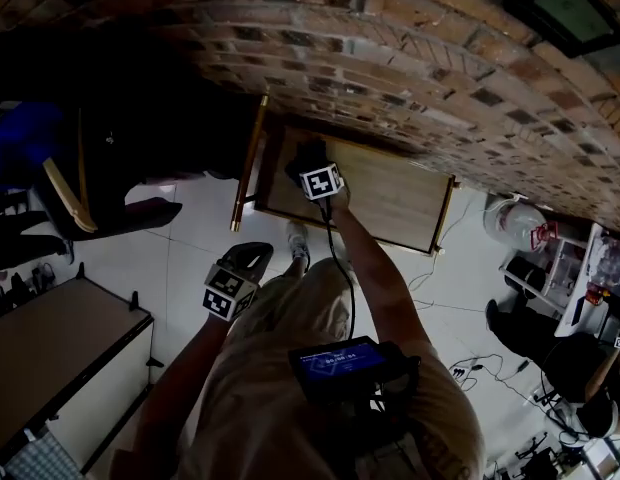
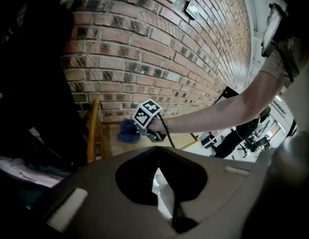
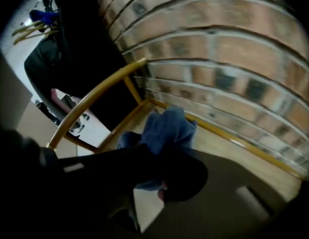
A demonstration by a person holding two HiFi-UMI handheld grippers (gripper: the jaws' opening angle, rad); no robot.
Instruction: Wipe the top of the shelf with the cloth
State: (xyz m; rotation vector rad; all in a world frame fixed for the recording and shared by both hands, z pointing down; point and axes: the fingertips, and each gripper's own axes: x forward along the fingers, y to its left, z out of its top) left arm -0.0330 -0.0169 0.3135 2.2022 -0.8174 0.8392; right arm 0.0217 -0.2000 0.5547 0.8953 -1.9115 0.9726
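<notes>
The shelf top [image 1: 390, 203] is a pale wooden board with yellow rails, standing against a brick wall. My right gripper [image 1: 312, 168] reaches out to the board's left end, shut on a crumpled blue cloth [image 3: 164, 128] that rests on the wood [image 3: 224, 146] beside the corner rail [image 3: 94, 98]. From the left gripper view the cloth [image 2: 127, 131] shows under the right gripper [image 2: 134, 130] on the shelf top [image 2: 112, 143]. My left gripper [image 1: 252, 260] hangs low by the person's thigh, away from the shelf. Its jaws [image 2: 162, 183] look shut with nothing in them.
A brick wall [image 1: 410, 58] backs the shelf. A dark chair [image 1: 100, 188] stands to the left, a low cabinet [image 1: 60, 348] at the lower left. A white appliance [image 1: 515, 223], clutter and floor cables [image 1: 480, 368] lie to the right.
</notes>
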